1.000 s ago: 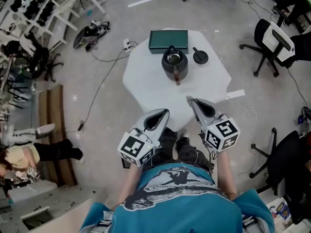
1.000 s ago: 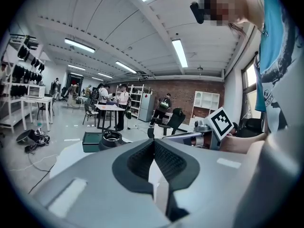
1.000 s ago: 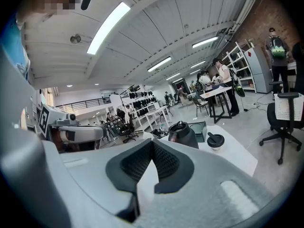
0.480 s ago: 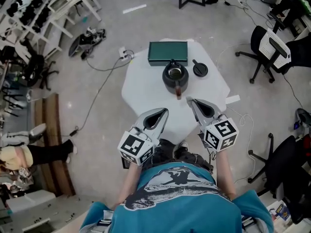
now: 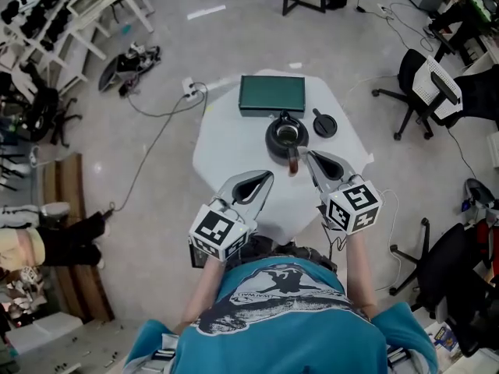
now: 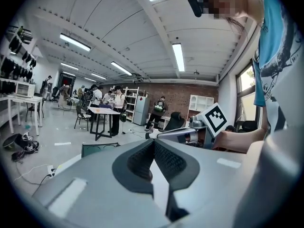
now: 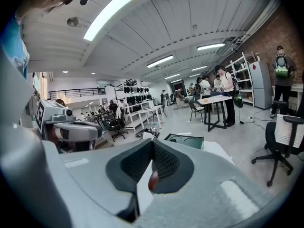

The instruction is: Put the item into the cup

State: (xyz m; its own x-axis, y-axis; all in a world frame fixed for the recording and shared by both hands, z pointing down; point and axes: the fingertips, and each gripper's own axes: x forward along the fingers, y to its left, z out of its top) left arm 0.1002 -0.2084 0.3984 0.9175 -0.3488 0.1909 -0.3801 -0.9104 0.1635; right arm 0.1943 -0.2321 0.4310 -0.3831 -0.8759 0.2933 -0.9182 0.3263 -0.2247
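Note:
A black cup stands on the white table, its mouth open and dark inside. A small reddish-brown item lies at the cup's near side; I cannot tell whether they touch. My right gripper is shut and empty, its tip just right of the item. In the right gripper view the item shows through the gap under the shut jaws. My left gripper hangs shut and empty over the table's near part, left of the item. The left gripper view shows its jaws pressed together.
A dark green box lies at the table's far edge, behind the cup. A black round lid sits right of the cup. Office chairs stand to the right, cables and gear on the floor to the left.
The table has come nearer to both grippers. The right gripper's tip, which was short of the table edge, now sits beside the reddish-brown item. Both grippers stay shut.

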